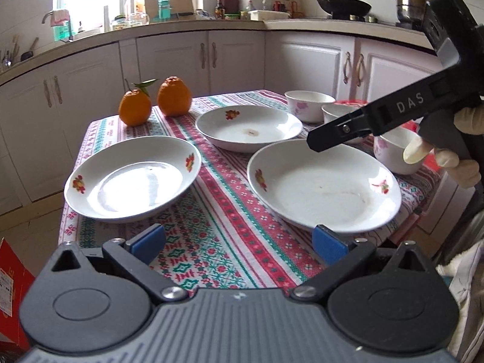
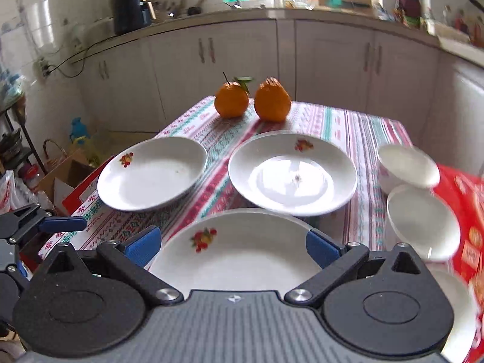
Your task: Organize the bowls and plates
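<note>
Three white plates with fruit prints lie on the patterned tablecloth (image 1: 217, 211): a left plate (image 1: 133, 178) (image 2: 151, 174), a far plate (image 1: 248, 127) (image 2: 292, 172) and a near right plate (image 1: 323, 186) (image 2: 236, 251). Three white bowls with pink flowers stand at the right: (image 1: 308, 104) (image 2: 408, 166), (image 1: 338, 113) (image 2: 423, 220), (image 1: 396, 151). My left gripper (image 1: 239, 242) is open and empty above the cloth's near edge. My right gripper (image 2: 233, 243) is open and empty, hovering over the near right plate; it also shows in the left wrist view (image 1: 314, 143).
Two oranges (image 1: 134, 107) (image 1: 174, 96) sit at the table's far left corner. A red package (image 2: 466, 220) lies under the bowls at the right. Kitchen cabinets (image 1: 181, 57) and a counter surround the table. Boxes (image 2: 69, 181) stand on the floor at left.
</note>
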Demonstrator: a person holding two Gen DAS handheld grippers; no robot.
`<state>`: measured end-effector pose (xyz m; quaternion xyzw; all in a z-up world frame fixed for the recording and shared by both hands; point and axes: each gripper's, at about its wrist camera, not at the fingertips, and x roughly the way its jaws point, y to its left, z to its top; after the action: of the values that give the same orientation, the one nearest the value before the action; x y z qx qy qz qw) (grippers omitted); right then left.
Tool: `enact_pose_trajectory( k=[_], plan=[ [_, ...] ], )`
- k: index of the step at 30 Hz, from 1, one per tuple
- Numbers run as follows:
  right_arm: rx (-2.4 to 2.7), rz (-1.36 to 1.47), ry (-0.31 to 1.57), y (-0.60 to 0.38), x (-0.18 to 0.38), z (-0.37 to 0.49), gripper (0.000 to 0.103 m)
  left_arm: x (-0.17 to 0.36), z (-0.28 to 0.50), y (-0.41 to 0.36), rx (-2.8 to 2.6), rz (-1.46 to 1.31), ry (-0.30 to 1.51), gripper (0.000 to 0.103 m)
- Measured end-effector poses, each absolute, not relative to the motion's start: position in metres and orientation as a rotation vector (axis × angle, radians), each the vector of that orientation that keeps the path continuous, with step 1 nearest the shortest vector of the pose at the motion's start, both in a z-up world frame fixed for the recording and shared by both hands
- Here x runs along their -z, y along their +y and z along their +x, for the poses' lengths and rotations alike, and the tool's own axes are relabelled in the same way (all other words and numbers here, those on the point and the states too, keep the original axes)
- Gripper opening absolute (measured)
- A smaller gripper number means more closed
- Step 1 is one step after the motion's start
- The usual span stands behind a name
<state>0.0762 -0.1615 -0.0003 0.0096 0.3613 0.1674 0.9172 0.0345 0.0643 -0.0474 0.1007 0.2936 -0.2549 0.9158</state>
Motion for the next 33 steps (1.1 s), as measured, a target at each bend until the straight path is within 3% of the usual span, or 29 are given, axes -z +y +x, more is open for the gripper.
enact_pose_trajectory(
  k=[16, 33],
  plan=[
    [-0.266, 0.009, 0.795, -0.182, 0.020, 0.056, 0.103, 0.071, 0.042, 0.026, 0.672, 0.270, 0.666, 0.102],
    [-0.390, -0.037, 0.934, -0.201, 0.019, 0.110, 0.103, 0.080, 0.059, 0.005, 0.799, 0.292, 0.682, 0.102]
  ],
)
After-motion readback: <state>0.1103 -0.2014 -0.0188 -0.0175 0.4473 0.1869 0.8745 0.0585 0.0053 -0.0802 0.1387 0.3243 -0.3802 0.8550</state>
